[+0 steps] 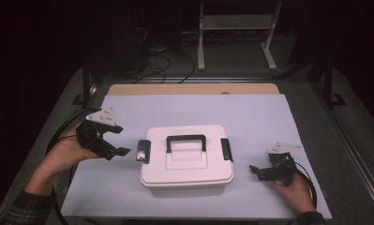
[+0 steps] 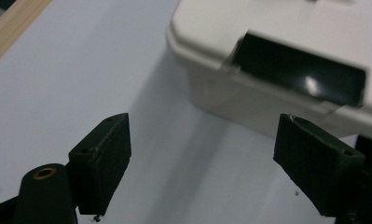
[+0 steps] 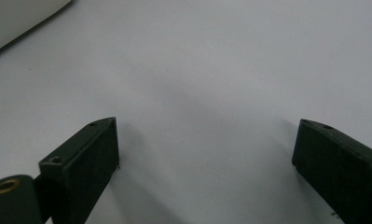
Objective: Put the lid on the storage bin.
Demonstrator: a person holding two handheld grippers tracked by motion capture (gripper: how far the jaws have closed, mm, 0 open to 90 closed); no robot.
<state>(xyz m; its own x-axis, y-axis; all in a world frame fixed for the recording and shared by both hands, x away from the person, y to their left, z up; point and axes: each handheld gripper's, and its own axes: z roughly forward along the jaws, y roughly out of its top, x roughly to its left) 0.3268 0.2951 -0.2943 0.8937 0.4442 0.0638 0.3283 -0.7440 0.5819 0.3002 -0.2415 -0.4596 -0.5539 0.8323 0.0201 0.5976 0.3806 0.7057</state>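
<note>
A dim room with cables on the floor and a white metal stand at the back surrounds a table covered by a pale lilac sheet, with a strip of bare wood along its far edge. The left gripper has its jaws spread wide with nothing between them, just beside the white rectangular plastic box with its black handle, facing the box's black side latch. The right gripper rests on the sheet, jaws also wide and empty, pointing at the box from near its other side, nothing standing between.
</note>
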